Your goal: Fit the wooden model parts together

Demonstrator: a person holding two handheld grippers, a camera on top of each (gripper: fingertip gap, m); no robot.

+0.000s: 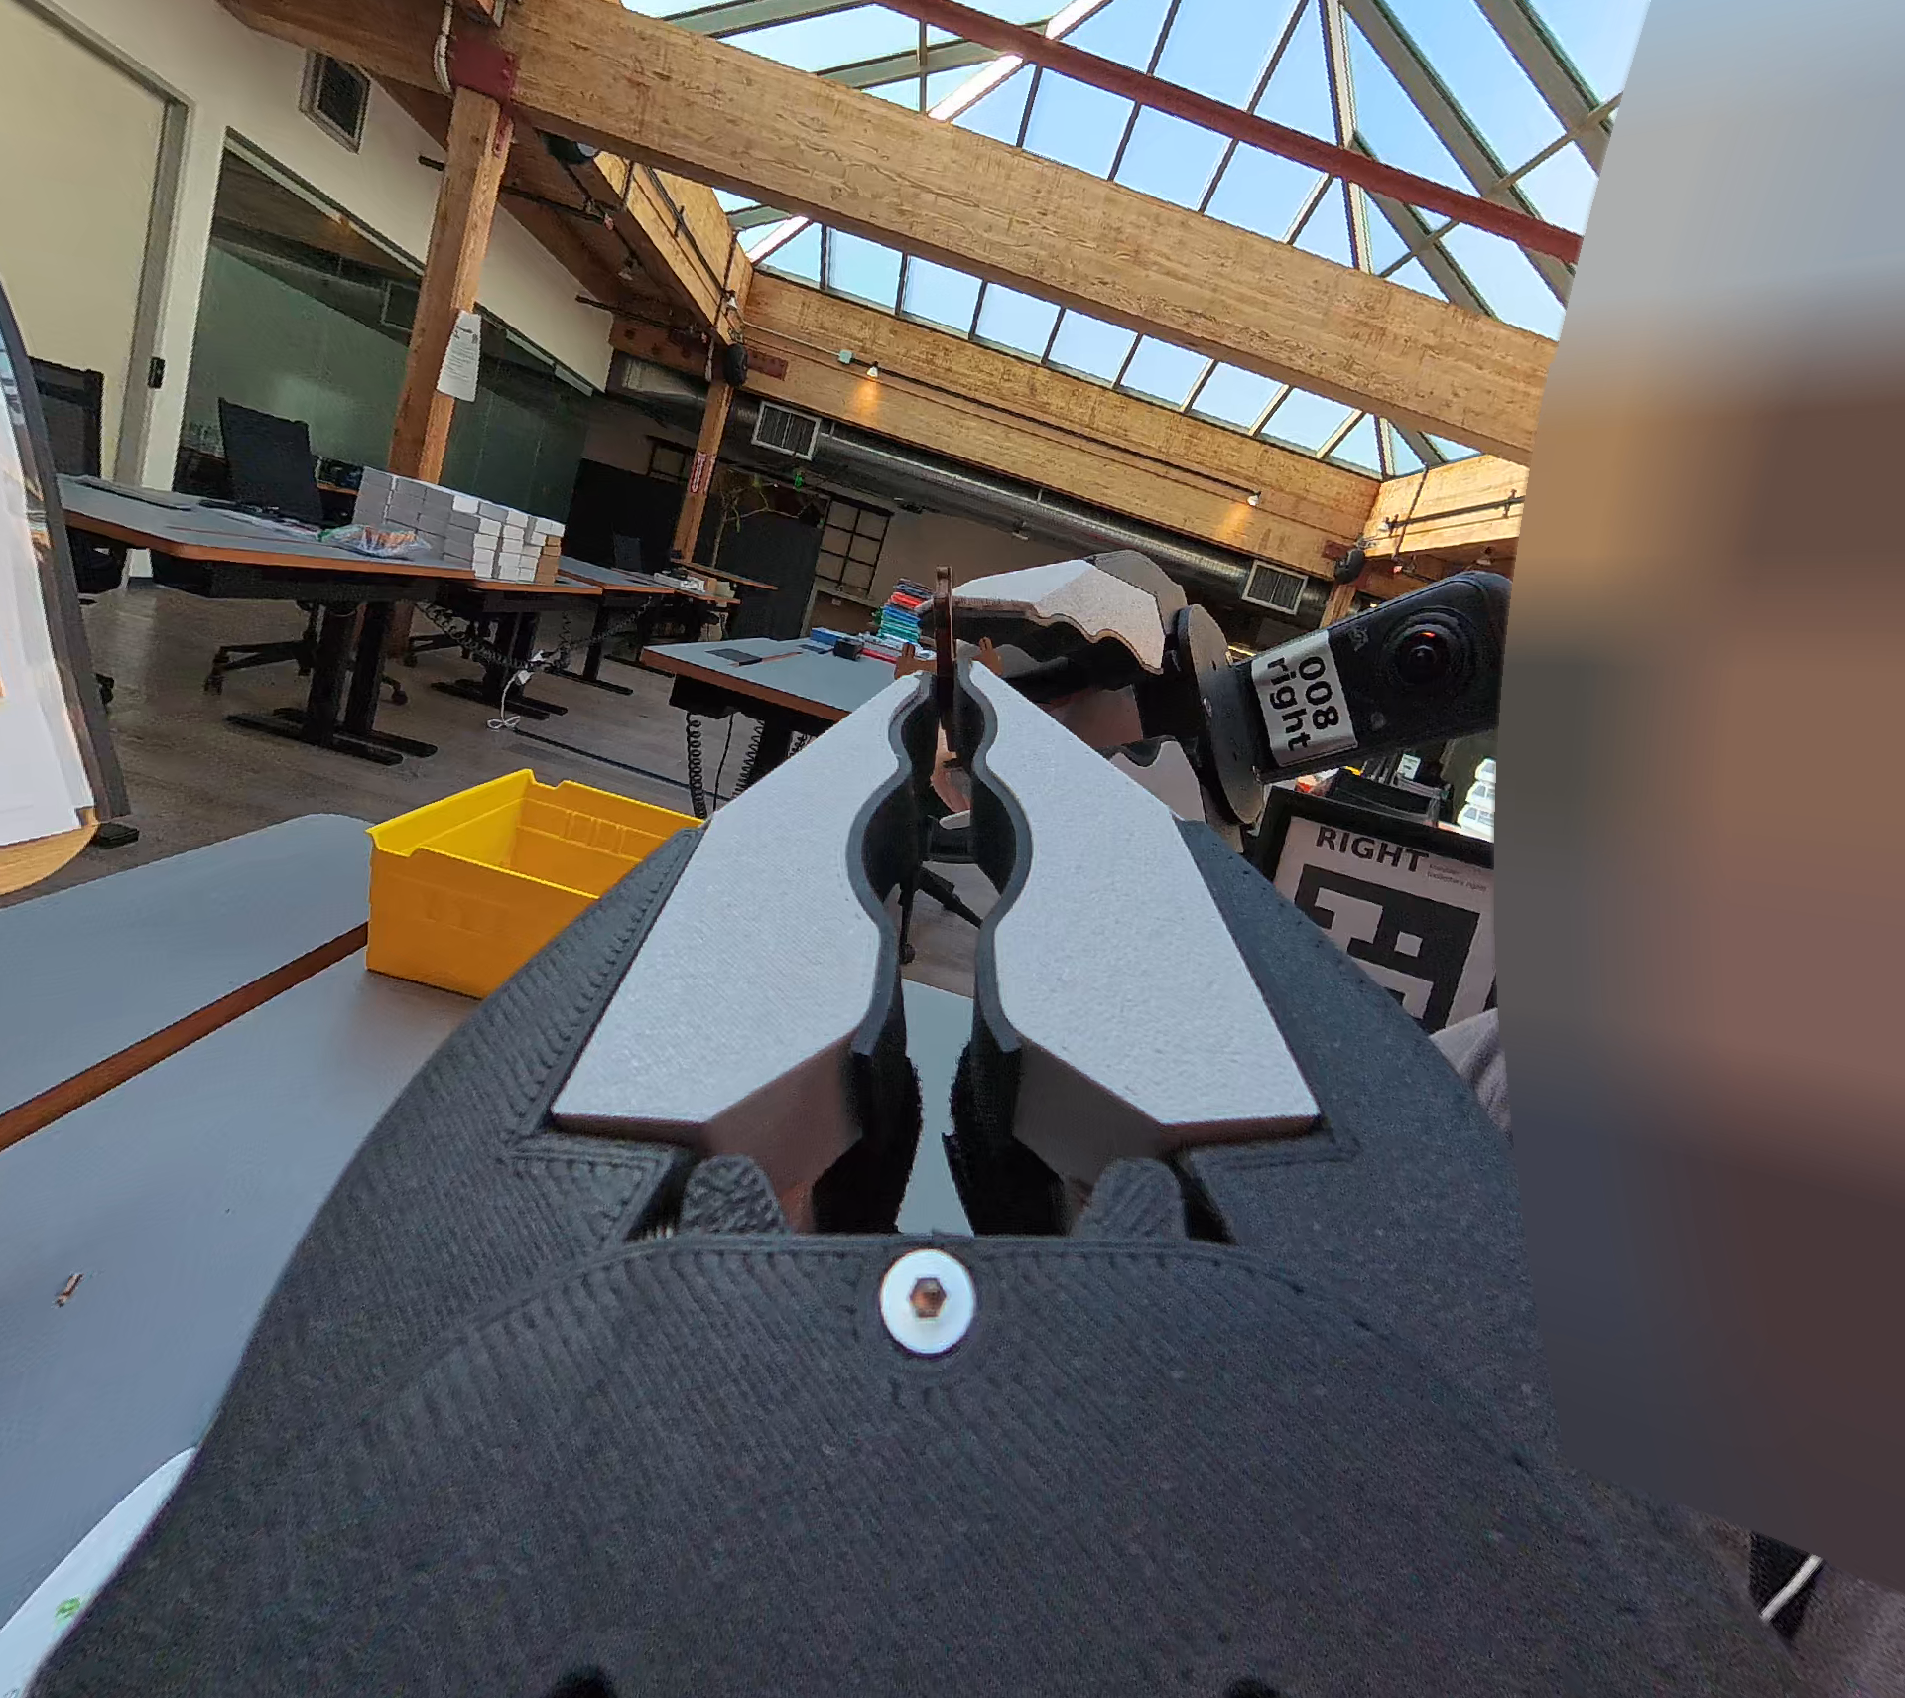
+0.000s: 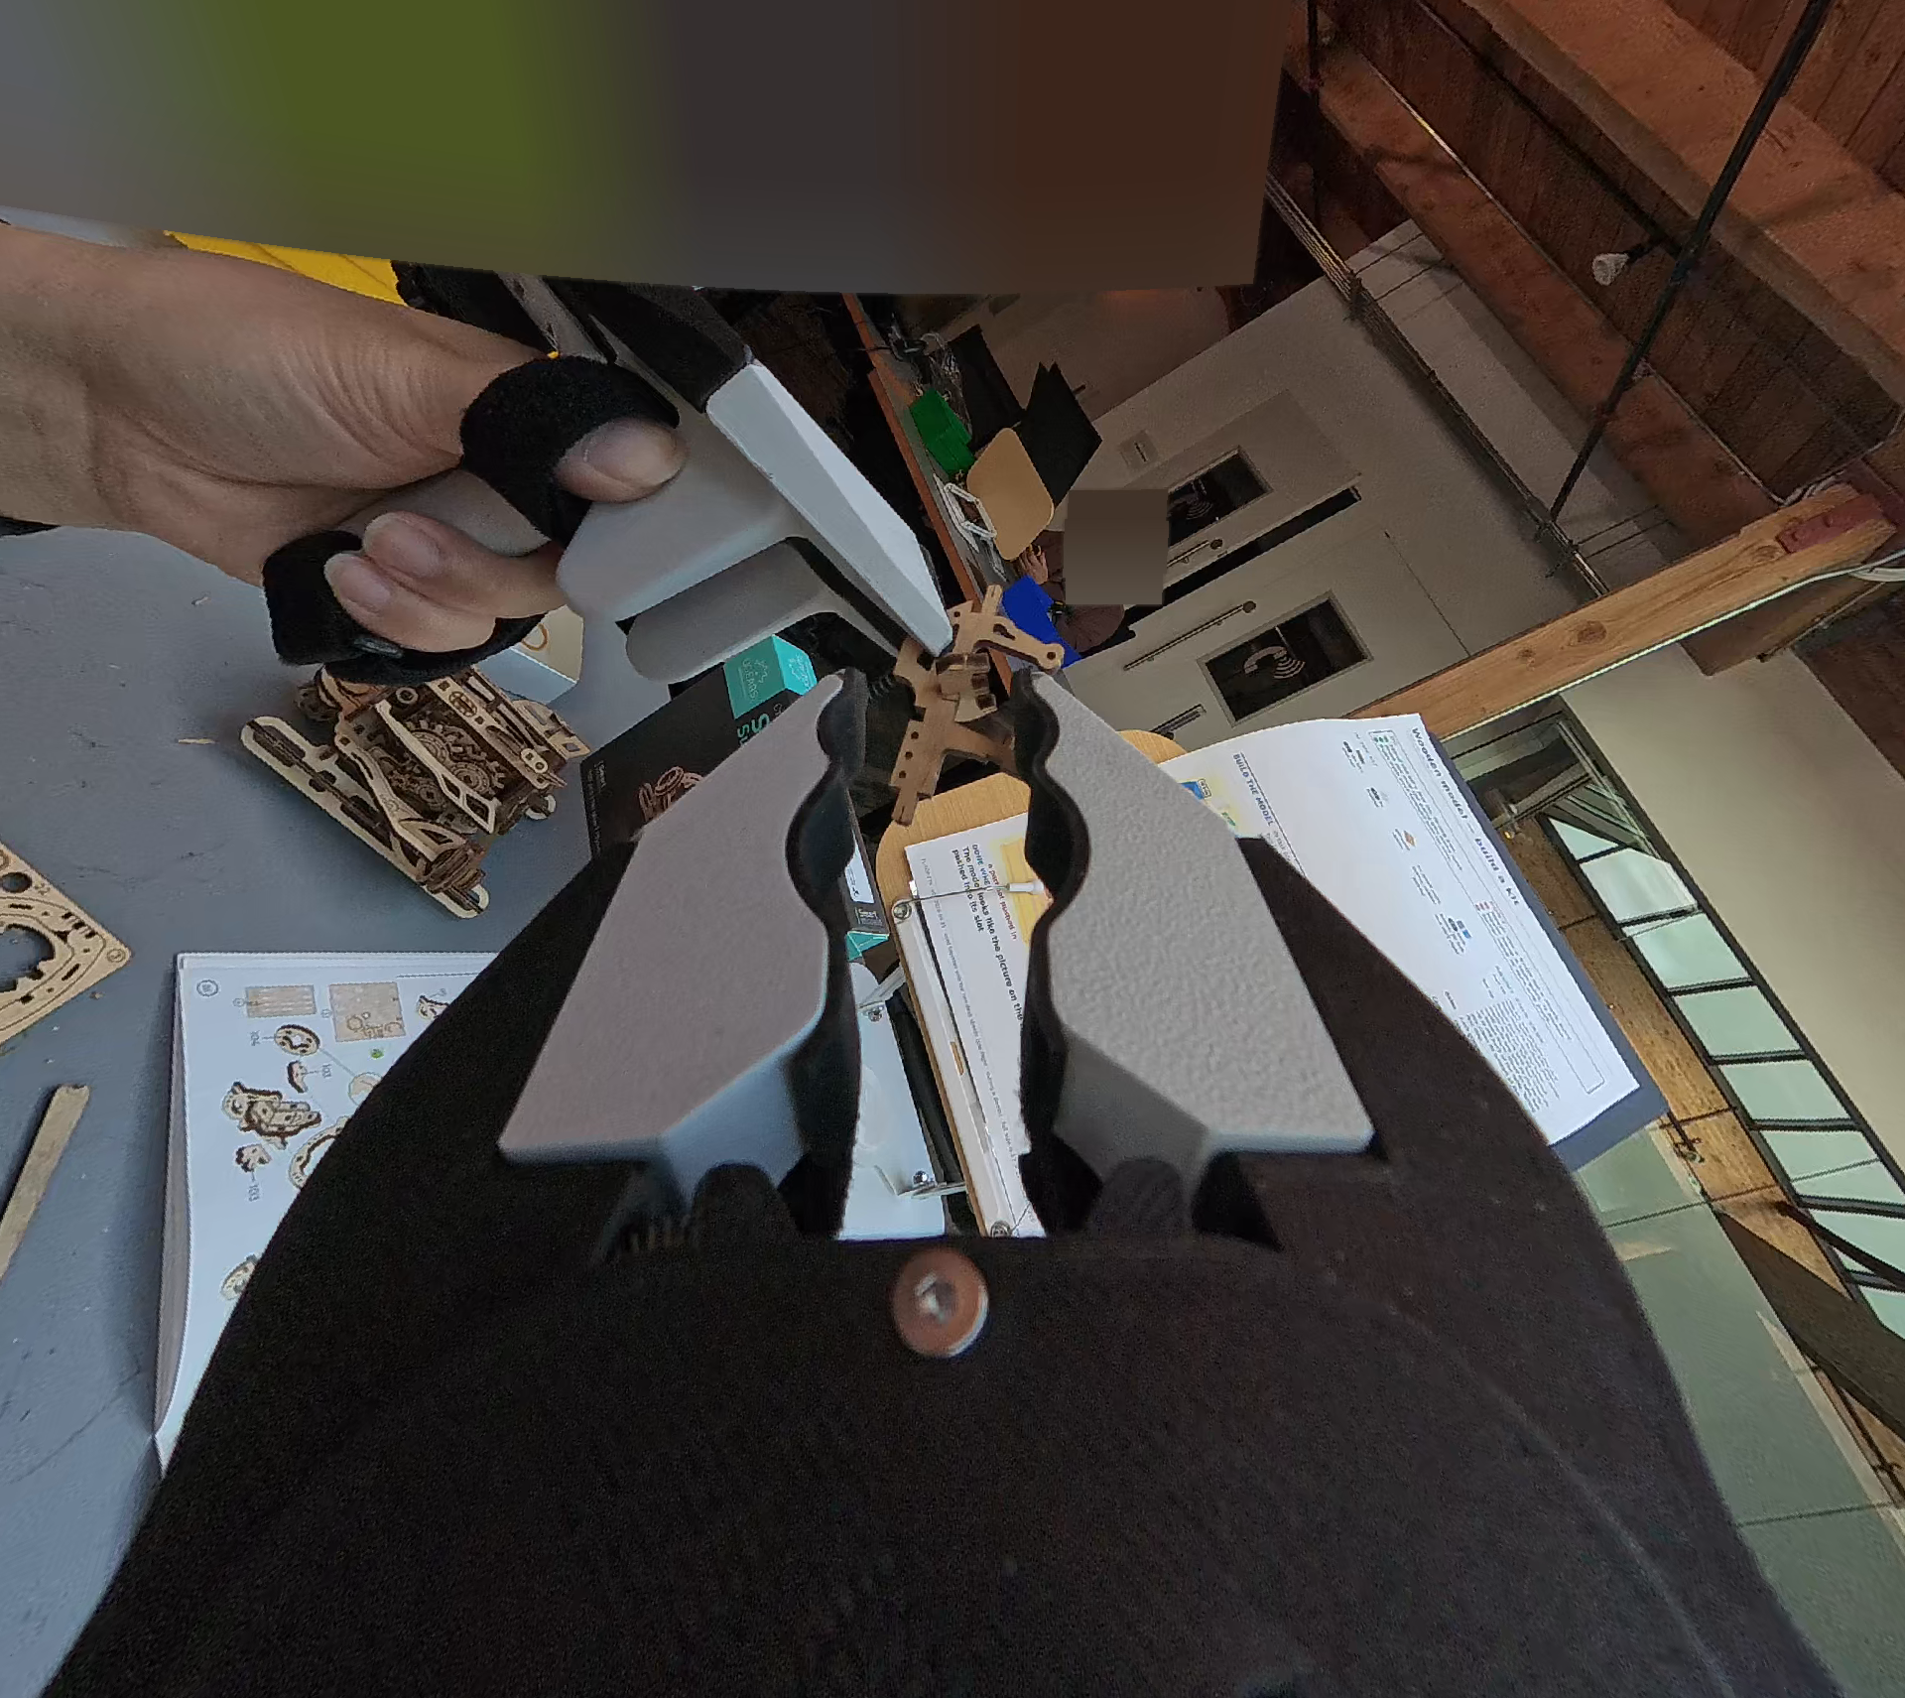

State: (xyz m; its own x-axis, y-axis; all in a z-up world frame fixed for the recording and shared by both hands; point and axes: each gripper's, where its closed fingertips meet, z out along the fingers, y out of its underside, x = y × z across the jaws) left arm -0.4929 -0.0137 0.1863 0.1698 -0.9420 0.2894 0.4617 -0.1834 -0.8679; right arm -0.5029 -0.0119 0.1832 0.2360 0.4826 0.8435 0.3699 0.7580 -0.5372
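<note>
Fingers of the left gripper (image 1: 943,679) pinch a thin wooden part (image 1: 941,617) edge-on at their tips, raised off the table (image 1: 155,916). The right gripper (image 2: 938,700) stands apart around a small wooden subassembly (image 2: 943,710), contact unclear. Joining looks unfinished; the bigger model (image 2: 412,782) and parts sheet (image 2: 52,947) wait below.

We can make out writing on a white label (image 1: 1307,708) wrapped round the right tool's camera, a black-and-white marker card (image 1: 1392,916) below it, the printed sheets (image 2: 1423,906) on the stand, a dark box (image 2: 711,751), and the instruction booklet (image 2: 299,1071) on the surface.
</note>
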